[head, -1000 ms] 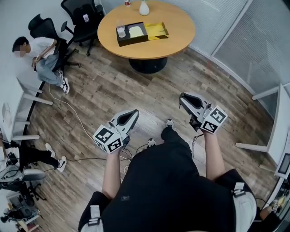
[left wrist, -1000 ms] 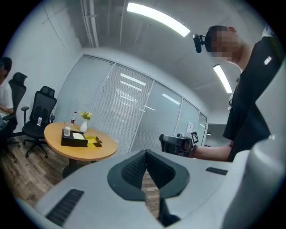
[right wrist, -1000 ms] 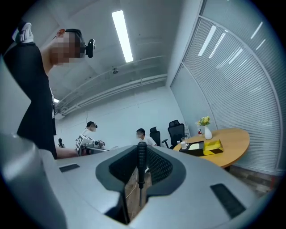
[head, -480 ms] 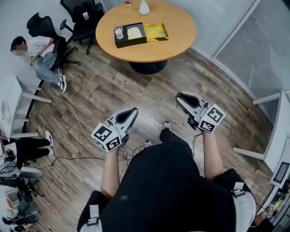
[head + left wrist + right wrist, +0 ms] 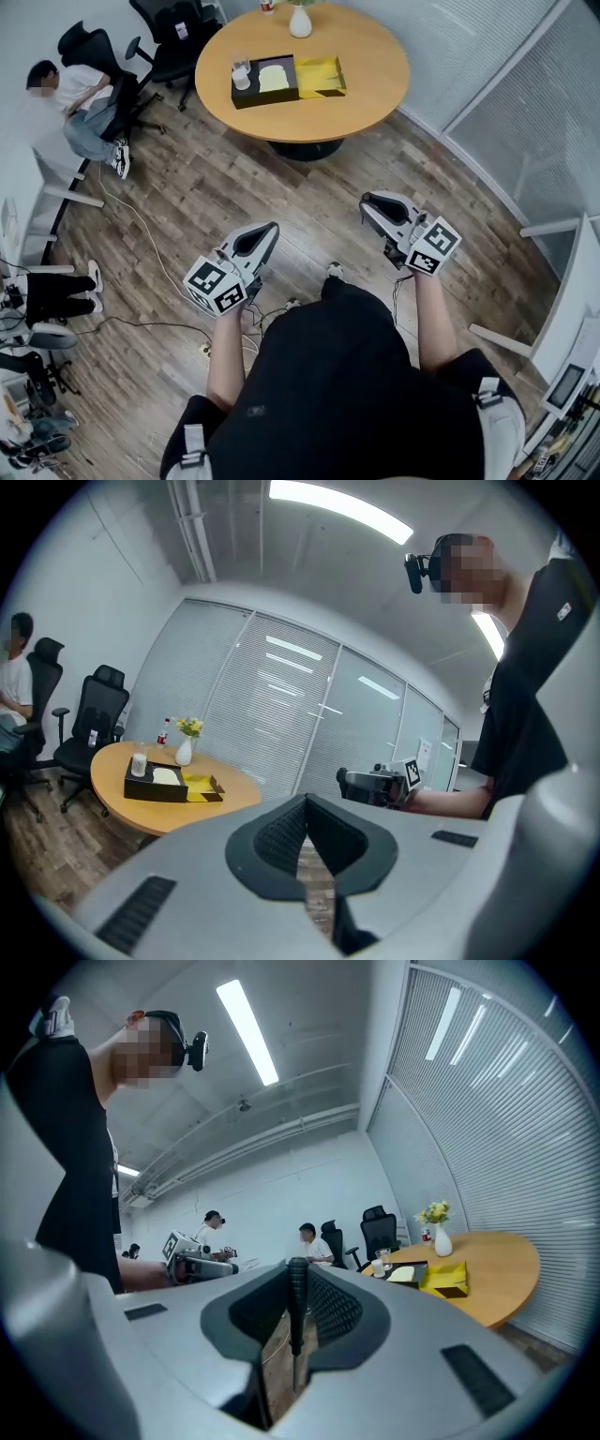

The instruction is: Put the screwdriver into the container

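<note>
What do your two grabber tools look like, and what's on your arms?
The left tool and right tool are pale grey shells with black ribbed pads. Each carries a cube of black-and-white square markers. The sleeves are short and black.

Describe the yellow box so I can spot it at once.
Find the round wooden table at the top of the head view. On it lies a black tray with a glass, and the yellow box sits directly to that tray's right. It is the only bright yellow thing there, open-topped.

Head view steeply down; gripper views level, all sharing table [image 5: 375,66]
</note>
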Motion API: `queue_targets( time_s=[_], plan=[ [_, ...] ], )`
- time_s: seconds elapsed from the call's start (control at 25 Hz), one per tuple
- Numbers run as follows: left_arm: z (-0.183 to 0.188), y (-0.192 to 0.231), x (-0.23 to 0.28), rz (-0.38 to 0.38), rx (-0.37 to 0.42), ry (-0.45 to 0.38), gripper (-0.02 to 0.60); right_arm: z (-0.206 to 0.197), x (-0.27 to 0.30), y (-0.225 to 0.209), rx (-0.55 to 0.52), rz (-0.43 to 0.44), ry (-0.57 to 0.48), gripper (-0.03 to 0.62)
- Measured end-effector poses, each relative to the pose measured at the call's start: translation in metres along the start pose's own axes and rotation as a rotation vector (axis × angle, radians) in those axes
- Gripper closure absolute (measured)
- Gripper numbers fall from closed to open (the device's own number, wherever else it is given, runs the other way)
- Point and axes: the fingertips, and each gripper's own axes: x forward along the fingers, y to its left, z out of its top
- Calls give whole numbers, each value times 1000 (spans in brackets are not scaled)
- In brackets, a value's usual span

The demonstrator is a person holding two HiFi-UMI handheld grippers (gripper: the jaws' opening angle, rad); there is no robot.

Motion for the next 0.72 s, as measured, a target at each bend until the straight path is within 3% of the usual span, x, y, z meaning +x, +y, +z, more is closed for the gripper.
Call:
queue_targets(
  time_s=[0.32, 0.72],
  plan=[
    [12, -5, 34, 49, -4, -13, 575, 16, -6, -36, 5, 53, 1, 536],
    [11, -16, 59, 49, 8, 16, 577, 15, -16, -52, 2, 94, 16, 536]
  ],
)
